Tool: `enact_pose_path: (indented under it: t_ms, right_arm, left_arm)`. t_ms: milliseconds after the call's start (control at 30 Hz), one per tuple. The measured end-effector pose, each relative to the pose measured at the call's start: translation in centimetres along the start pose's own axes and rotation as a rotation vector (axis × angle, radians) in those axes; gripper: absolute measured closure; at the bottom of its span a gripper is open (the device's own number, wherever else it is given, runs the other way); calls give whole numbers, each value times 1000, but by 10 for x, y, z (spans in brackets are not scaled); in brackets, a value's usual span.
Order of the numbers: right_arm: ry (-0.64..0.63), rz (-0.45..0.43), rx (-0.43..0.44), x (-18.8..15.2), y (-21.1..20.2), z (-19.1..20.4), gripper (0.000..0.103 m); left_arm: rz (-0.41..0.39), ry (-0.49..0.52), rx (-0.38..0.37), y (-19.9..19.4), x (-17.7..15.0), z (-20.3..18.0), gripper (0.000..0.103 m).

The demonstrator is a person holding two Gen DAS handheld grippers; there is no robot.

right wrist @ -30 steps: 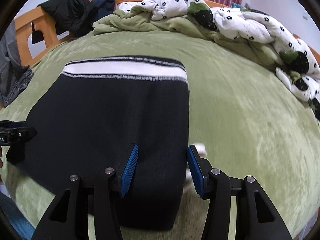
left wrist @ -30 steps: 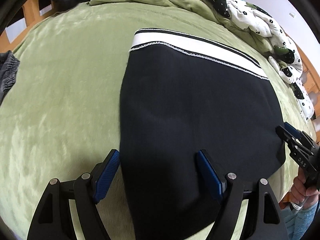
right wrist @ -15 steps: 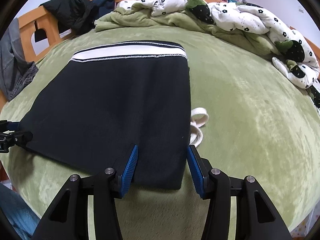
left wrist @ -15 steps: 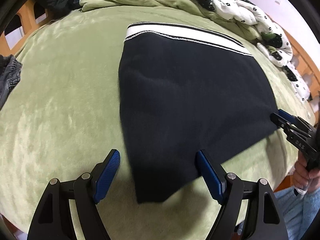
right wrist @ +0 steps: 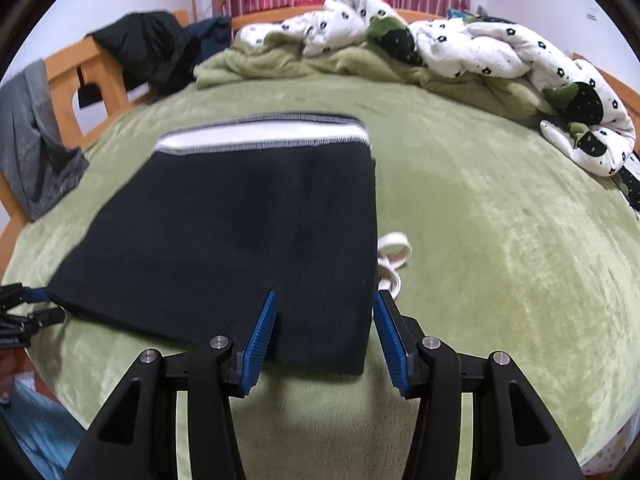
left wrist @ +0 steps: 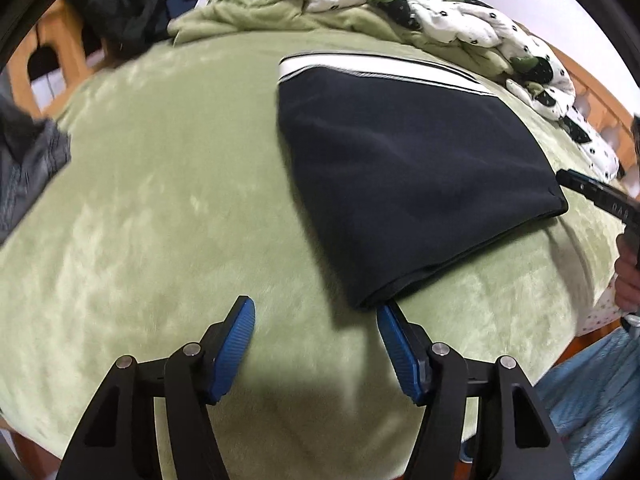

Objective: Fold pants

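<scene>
The black pants (left wrist: 400, 184) lie folded flat on the green bed cover (left wrist: 160, 200), with the white waistband (left wrist: 380, 66) at the far end. My left gripper (left wrist: 316, 308) hovers over bare cover just short of the pants' near corner. Its jaws are closing and nothing is between them. In the right wrist view the pants (right wrist: 240, 240) reach back to my right gripper (right wrist: 325, 298), whose jaws stand apart over the near right corner without pressing on it. A white drawstring (right wrist: 394, 252) sticks out beside that corner. The right gripper (left wrist: 592, 192) also shows at the pants' right edge.
A white flowered quilt (right wrist: 480, 48) and a green blanket are heaped along the far side. A dark jacket (right wrist: 148, 52) hangs on the wooden bed frame, with a grey garment (right wrist: 36, 152) at the left. A person's hand (left wrist: 628, 276) and light blue trousers (left wrist: 592, 380) are by the bed's near right edge.
My left gripper has drawn back off the pants onto bare cover and its jaws have narrowed. The right gripper has drawn back to the pants' near corner, and the drawstring has come into view.
</scene>
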State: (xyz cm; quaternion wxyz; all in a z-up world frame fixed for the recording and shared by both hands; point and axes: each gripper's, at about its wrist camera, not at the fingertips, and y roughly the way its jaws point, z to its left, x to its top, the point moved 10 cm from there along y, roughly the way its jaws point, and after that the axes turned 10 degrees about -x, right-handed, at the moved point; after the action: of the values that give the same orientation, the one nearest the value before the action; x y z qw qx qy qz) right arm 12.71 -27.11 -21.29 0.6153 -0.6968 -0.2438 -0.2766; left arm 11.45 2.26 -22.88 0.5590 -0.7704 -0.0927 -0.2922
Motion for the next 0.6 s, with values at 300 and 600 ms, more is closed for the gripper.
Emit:
enact_pose_path:
  t_ms: [300,600]
  right_arm:
    - [-44,113,-52,-34,35,6,54]
    - [-17,14,-12,-11,1,-9,53]
  left_arm:
    - [-54,-37,-36,2,5,-11,88]
    - [-54,-84,-146,-34,-17,-13,67]
